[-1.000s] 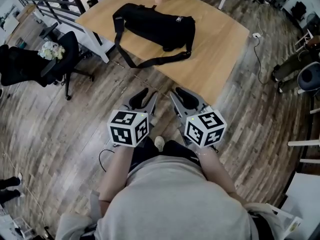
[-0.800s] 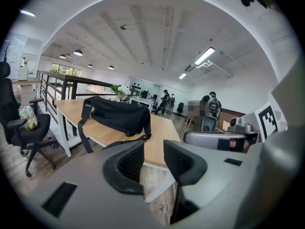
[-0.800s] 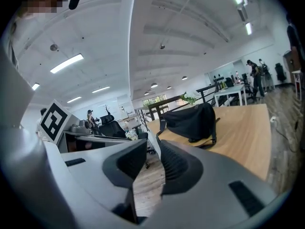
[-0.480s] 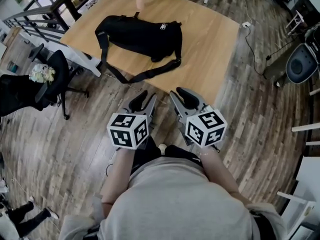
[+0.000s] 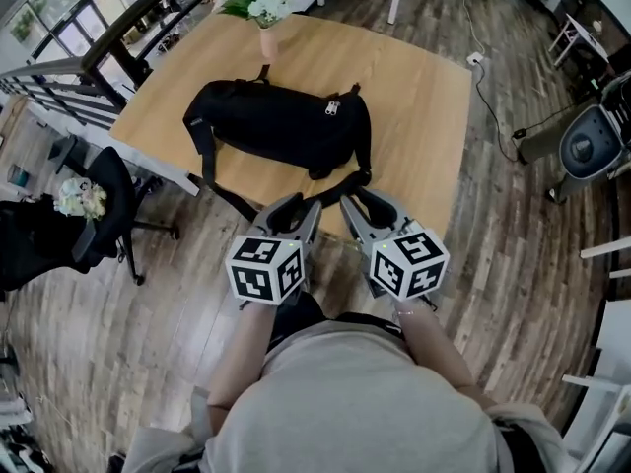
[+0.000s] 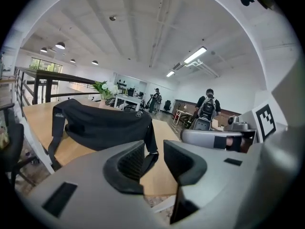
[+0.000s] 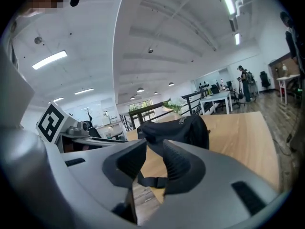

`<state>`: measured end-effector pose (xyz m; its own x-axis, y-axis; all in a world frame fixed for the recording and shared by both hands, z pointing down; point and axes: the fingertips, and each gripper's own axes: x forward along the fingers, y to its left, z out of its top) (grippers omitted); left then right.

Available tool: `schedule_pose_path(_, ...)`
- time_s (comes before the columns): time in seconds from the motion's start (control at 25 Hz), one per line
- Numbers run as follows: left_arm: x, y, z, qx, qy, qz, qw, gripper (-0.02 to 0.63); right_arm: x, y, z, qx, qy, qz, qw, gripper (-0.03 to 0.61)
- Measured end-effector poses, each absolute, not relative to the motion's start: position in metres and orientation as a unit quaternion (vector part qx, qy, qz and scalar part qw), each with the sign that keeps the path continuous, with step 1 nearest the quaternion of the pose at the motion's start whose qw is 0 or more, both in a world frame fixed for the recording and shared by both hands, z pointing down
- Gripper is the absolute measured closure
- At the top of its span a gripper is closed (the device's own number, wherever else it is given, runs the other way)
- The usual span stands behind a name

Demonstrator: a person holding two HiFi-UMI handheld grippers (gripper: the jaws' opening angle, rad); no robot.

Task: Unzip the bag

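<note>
Bag (image 5: pixel 281 126), black and soft, lies on its side on the wooden table (image 5: pixel 424 97), with a metal zipper pull (image 5: pixel 333 107) showing near its right end. Its strap (image 5: pixel 222 193) loops off the table's near edge. A vase of white flowers (image 5: pixel 266 13) stands just behind the bag. The left gripper (image 5: pixel 296 205) and the right gripper (image 5: pixel 363 203) are held side by side at the table's near edge, pointing toward the bag without touching it. The left gripper's jaws stand apart with nothing between them. The right gripper's jaws have just been opening a little and are likewise empty.
</note>
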<state>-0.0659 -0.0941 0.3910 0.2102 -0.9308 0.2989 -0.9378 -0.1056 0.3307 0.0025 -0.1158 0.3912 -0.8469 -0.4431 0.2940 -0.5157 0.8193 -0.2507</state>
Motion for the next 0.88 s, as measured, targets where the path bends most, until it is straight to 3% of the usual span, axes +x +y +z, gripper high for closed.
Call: schedule_pose_path(0.88,-0.133,-0.217,0.389,0.834,-0.499,0.052,0.23,0.477,-0.051,-0.228,0.398,0.416,-0.883,0.2,0.09,0.446)
